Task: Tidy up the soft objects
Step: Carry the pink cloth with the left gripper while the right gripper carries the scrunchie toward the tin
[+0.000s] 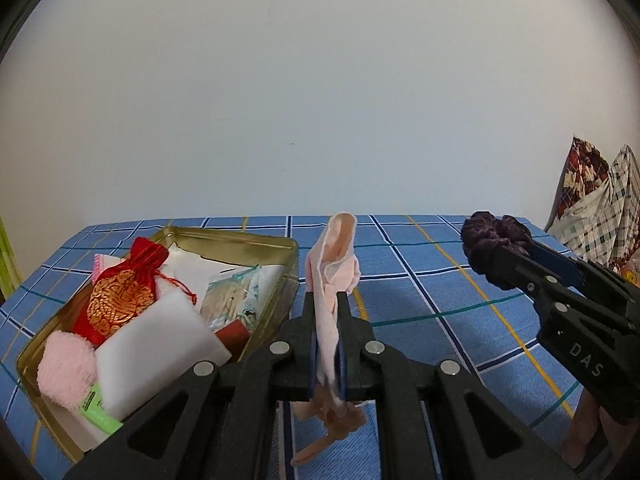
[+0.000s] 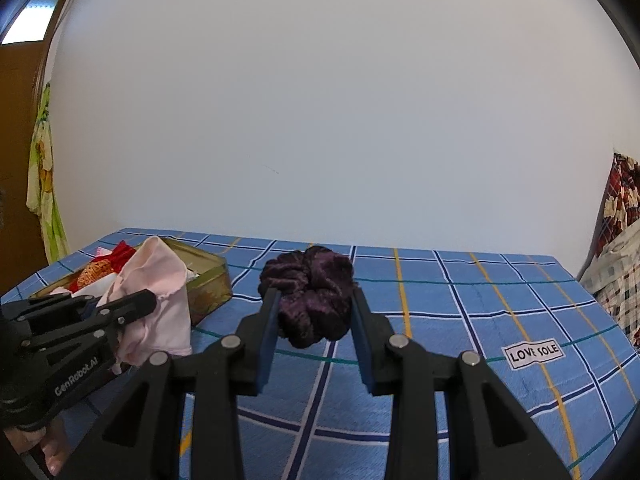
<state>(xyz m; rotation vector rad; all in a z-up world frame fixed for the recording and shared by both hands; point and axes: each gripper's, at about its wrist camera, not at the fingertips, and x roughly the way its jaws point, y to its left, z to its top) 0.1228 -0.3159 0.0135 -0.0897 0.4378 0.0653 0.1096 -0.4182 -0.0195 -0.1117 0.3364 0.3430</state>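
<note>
The left gripper (image 1: 325,300) is clamped tight on a thin, limp pale-pink cloth (image 1: 334,256), which stands up past the black jaws and hangs knotted beneath them. The right gripper (image 2: 314,312) pinches a plush, ruffled dark-purple velvet scrunchie (image 2: 308,292) between its blue pads, lifted off the bed. Under both lies a smooth blue checked bedsheet (image 2: 460,320), bare and open ahead of the right jaws up to the plain white wall (image 1: 320,100). Just left of the left jaws sits a shallow gold metal tin (image 1: 240,236) with a raised rim, holding a red embroidered drawstring pouch (image 1: 124,292), a fluffy pink towel (image 1: 66,372) and a white foam block (image 1: 160,340). Patterned bedding (image 1: 600,208) is heaped far right.
</note>
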